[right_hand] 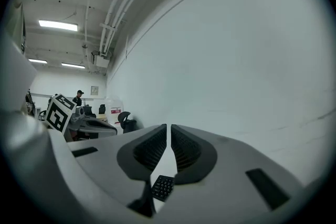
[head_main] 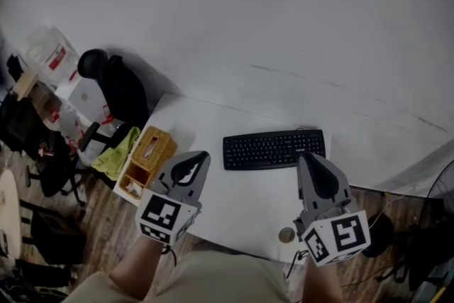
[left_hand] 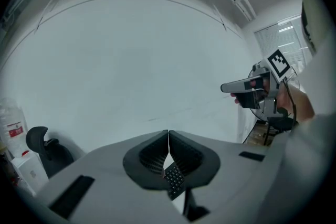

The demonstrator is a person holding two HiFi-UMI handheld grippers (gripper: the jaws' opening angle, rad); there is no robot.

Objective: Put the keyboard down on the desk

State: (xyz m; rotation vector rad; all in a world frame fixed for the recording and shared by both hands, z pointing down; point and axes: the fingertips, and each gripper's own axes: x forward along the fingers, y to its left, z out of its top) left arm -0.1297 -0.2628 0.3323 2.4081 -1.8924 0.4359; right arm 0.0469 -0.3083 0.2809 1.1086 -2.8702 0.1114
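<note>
The black keyboard (head_main: 274,148) lies flat on the white desk (head_main: 241,206), toward its far right side, with no gripper touching it. My left gripper (head_main: 201,155) hovers over the desk's near left, jaws shut with nothing between them. My right gripper (head_main: 306,157) hovers just in front of the keyboard's right end, also shut and empty. In the left gripper view the jaws (left_hand: 168,135) meet at a seam, and a piece of the keyboard (left_hand: 174,178) shows below them. The right gripper view shows its jaws (right_hand: 168,128) almost touching, with keyboard keys (right_hand: 163,187) beneath.
A yellow basket (head_main: 146,160) stands at the desk's left edge, with a green cloth (head_main: 116,157) and a black office chair (head_main: 119,90) beyond it. A small round brown object (head_main: 286,235) lies near the desk's front edge. A white wall rises behind the desk.
</note>
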